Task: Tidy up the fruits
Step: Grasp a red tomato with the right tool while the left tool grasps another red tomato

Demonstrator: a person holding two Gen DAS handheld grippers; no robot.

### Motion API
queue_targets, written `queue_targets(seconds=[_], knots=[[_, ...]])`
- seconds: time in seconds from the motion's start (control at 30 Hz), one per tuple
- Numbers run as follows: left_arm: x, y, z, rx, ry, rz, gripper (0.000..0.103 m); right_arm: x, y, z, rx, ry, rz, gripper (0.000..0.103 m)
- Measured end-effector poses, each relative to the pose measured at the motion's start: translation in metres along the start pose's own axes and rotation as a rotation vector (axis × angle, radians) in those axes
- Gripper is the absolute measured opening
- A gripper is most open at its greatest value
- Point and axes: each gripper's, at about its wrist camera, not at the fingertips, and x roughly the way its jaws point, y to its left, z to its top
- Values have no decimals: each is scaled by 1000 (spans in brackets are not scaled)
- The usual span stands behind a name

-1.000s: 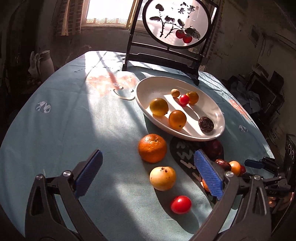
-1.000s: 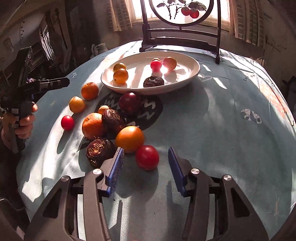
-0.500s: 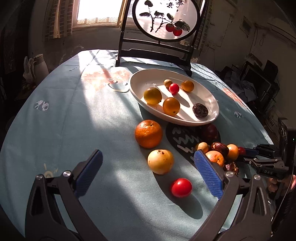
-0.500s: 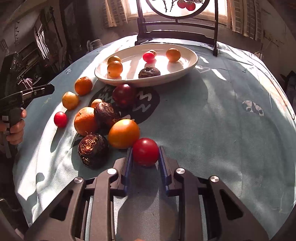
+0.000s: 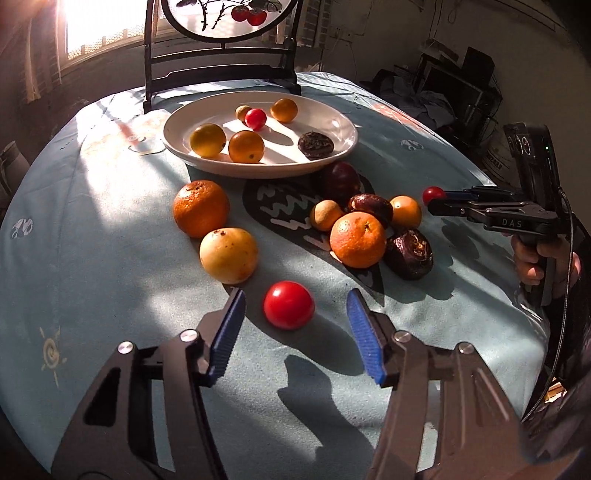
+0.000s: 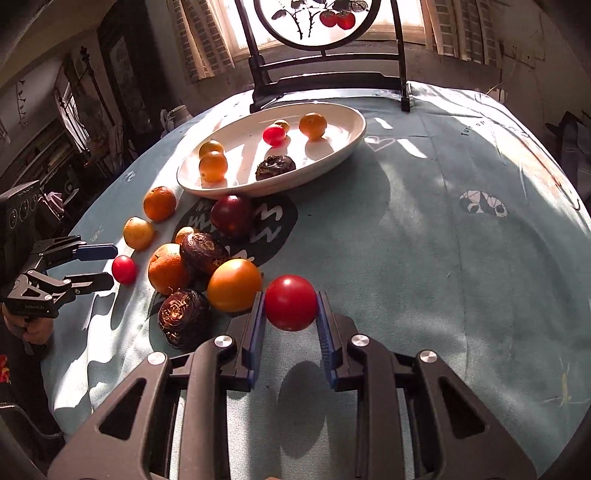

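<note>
The right gripper (image 6: pixel 291 314) clamps a red tomato (image 6: pixel 291 302), bare blue tablecloth (image 6: pixel 443 258) stretching beyond it. The left gripper (image 5: pixel 293 325) gapes around another cherry tomato (image 5: pixel 289 304), untouched, nearer than the white oval dish (image 5: pixel 332 162).

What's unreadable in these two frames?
- Left wrist view: the right gripper tips and most of its tomato are edge-on, small.
- Right wrist view: the small yellow fruit in the plate sits partly behind a red one.
- Both views: the screen's top is cut off.
</note>
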Motion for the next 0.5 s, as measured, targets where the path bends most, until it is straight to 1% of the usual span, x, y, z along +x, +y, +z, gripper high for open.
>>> queue_targets(seconds=[0.13,0.3,0.37,0.4,0.5], knots=[[7,1,-1,-2,25,16,56,-2,1,-1,-1,-8,1,27],[17,3,0,-20,63,23,43,-3,2,-1,0,-9,0,27],[19,0,0,-12,61,38,42,-3,3,-2,-3,-9,0,27],[20,0,1,-13,62,36,38,-3,3,-2,-3,-9,0,27],[21,1,2,-21,61,40,34,-3,4,-2,-5,-10,0,27]])
